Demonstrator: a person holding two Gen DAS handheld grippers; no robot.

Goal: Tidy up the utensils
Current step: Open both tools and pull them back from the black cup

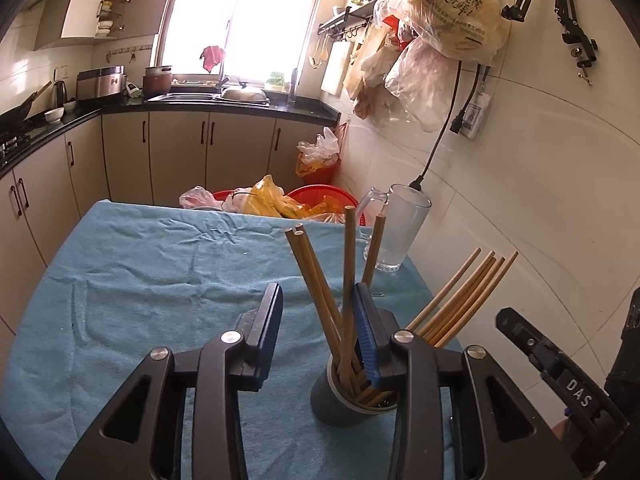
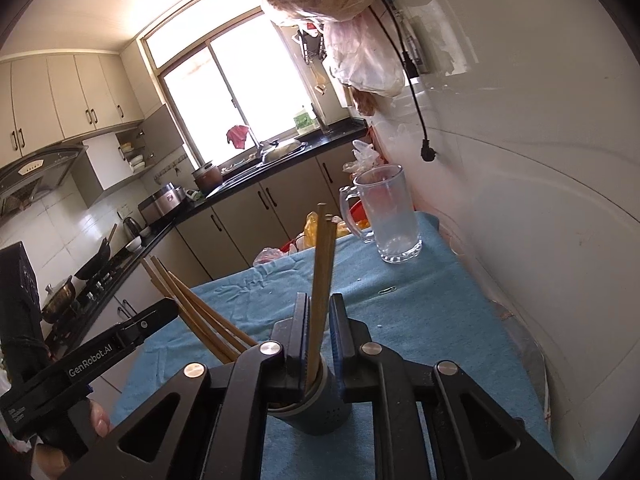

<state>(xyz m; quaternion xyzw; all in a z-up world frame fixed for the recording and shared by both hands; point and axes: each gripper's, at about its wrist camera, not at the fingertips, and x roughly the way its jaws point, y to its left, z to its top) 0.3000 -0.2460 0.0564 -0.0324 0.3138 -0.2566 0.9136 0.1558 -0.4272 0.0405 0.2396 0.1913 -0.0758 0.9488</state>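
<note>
Left gripper (image 1: 316, 320) jaws parted; right gripper (image 2: 320, 320) jaws narrowly apart.

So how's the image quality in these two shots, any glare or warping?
Left wrist view: the window is blown out white and the wall tiles bow from fisheye warp. Right wrist view: the same window glares, and the corners go dark.

**We Are Looking at a Home Kitchen**

We are seeing a sink (image 1: 208, 96) sitting under a big bright window (image 1: 244, 16). Cupboards (image 1: 176, 152) are running along the wall. A wok (image 2: 96, 260) is sitting on the stove, a rice cooker (image 2: 162, 202) is waiting nearby, and shopping bags (image 1: 452, 12) are hanging up.
</note>
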